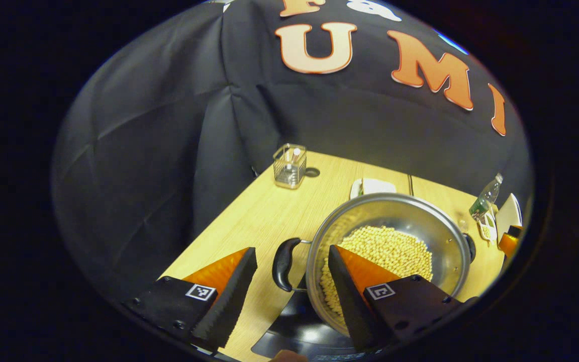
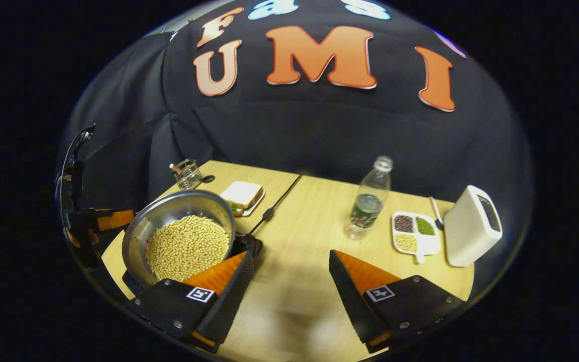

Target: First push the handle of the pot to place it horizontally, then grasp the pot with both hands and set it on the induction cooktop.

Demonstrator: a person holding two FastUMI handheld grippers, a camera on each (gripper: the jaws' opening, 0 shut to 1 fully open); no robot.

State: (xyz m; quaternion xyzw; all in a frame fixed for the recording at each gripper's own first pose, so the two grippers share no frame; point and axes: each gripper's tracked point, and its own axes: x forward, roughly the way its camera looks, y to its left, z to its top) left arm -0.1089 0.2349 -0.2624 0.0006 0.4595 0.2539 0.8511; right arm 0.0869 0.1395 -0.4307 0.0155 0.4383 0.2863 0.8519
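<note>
A steel pot (image 1: 420, 216) holding soybeans stands over the black induction cooktop (image 1: 294, 329) at the table's near left. Its black left handle (image 1: 283, 264) lies in the gap between my left gripper's (image 1: 292, 250) open fingers, touching neither. In the right gripper view the pot (image 2: 143, 226) is at the left, and its right handle (image 2: 249, 245) sits just beyond the left fingertip of my right gripper (image 2: 290, 255), which is open over bare table. The left gripper (image 2: 96, 221) shows past the pot's far side.
A wire basket (image 1: 290, 166) stands at the back left corner. A sandwich on a plate (image 2: 243, 196), a cable (image 2: 272, 208), a plastic bottle (image 2: 368, 201), a divided dish of beans (image 2: 415, 232) and a white appliance (image 2: 470, 226) lie across the wooden table (image 2: 309, 221).
</note>
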